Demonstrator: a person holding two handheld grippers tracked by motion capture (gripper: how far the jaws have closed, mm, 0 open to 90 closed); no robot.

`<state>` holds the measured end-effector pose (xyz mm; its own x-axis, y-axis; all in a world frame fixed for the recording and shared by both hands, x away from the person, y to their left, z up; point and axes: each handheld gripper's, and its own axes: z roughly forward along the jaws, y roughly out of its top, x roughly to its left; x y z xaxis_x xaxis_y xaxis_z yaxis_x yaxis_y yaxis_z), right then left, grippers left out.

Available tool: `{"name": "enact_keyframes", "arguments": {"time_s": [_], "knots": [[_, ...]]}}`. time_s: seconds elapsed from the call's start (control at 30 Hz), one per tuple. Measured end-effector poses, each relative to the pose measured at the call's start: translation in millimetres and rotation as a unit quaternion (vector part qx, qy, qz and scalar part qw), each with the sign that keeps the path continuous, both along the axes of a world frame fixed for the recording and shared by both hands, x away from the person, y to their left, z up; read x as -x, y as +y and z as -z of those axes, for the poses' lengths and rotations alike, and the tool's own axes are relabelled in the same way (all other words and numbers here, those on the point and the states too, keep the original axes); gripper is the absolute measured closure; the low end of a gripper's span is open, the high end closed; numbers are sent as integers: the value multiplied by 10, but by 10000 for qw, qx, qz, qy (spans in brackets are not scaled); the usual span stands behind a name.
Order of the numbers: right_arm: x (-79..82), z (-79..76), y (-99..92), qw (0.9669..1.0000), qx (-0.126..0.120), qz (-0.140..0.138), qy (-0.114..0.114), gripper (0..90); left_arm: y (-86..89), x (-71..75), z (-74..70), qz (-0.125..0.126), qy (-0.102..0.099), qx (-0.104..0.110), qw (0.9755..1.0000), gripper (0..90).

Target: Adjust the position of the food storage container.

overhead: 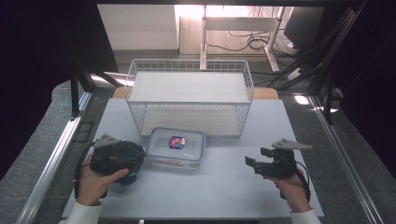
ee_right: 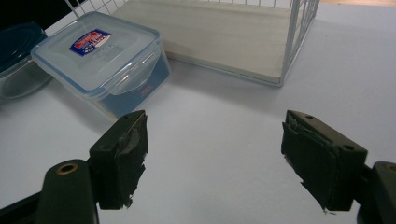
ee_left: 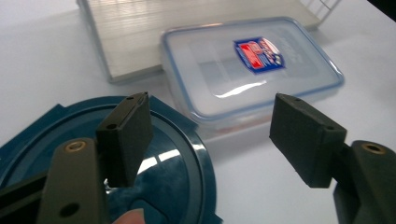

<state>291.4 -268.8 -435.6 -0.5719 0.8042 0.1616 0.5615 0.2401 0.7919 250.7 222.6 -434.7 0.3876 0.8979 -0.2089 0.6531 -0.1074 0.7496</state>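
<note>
My left gripper (overhead: 122, 161) hangs over the round blue-lidded container (overhead: 125, 156) at about eight o'clock on the white table (overhead: 224, 186), jaws spread with nothing between them; in the left gripper view one pad (ee_left: 128, 135) floats above the blue lid (ee_left: 177, 172) without touching it. I judge I have it there to take that container next, since it sits right under my hand.

My right gripper (overhead: 254, 164) waits at about four o'clock, well apart from everything, jaws likewise spread over bare table, its worn pads (ee_right: 123, 156) gripping nothing. I read that as standing by so it does not crowd the left side.

The clear rectangular box (overhead: 176, 147) with the blue-edged lid and a red-and-blue sticker (overhead: 176, 141) sits near the centre, just beside the round container and right in front of the white wire rack (overhead: 189, 98) at twelve o'clock. Its lid is on; something reddish shows low through the wall, but I cannot tell what. What is inside the round container I cannot tell. The rack's two shelves carry nothing, which suggests to me the containers belong there.
</note>
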Motion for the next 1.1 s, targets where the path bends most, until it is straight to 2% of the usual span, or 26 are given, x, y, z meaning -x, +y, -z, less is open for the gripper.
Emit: {"name": "enact_keyframes", "arguments": {"time_s": [0.07,0.33,0.47,0.5,0.57,0.6,0.63,0.77,0.8,0.87,1.0,1.1], "knots": [[-5,-3,1,10000,-14,-10,4,226,0,-77,-12,-116,113,81,9998,308],[-3,5,19,10000,-39,-47,35,225,-125,-333,-75,46,318,53,9995,351],[-1,-15,25,10000,-24,-54,2,226,-149,-460,-74,40,490,25,9988,435],[2,-25,37,9999,96,-87,-38,226,-142,-521,-52,147,599,103,9980,499],[-1,-40,37,9999,117,-61,-71,227,-133,-561,-38,176,669,142,9975,550],[-1,-40,37,9999,117,-61,-71,227,-124,-590,-28,161,705,148,9973,550],[-3,-46,37,9999,102,-42,-61,226,-114,-618,-20,141,744,170,9970,604],[-9,-29,43,9999,141,-66,-49,226,-79,-710,19,97,870,222,9959,668],[-22,-13,39,9999,139,-38,-21,227,-74,-761,56,63,956,202,9952,704],[-25,-2,37,9999,153,-23,6,226,-75,-785,78,44,996,169,9949,743],[-40,17,41,9998,190,-30,33,225,-71,-879,150,-13,1128,69,9936,785],[-55,41,42,9998,204,-17,76,224,-70,-953,195,-77,1229,-89,9923,847]]}}
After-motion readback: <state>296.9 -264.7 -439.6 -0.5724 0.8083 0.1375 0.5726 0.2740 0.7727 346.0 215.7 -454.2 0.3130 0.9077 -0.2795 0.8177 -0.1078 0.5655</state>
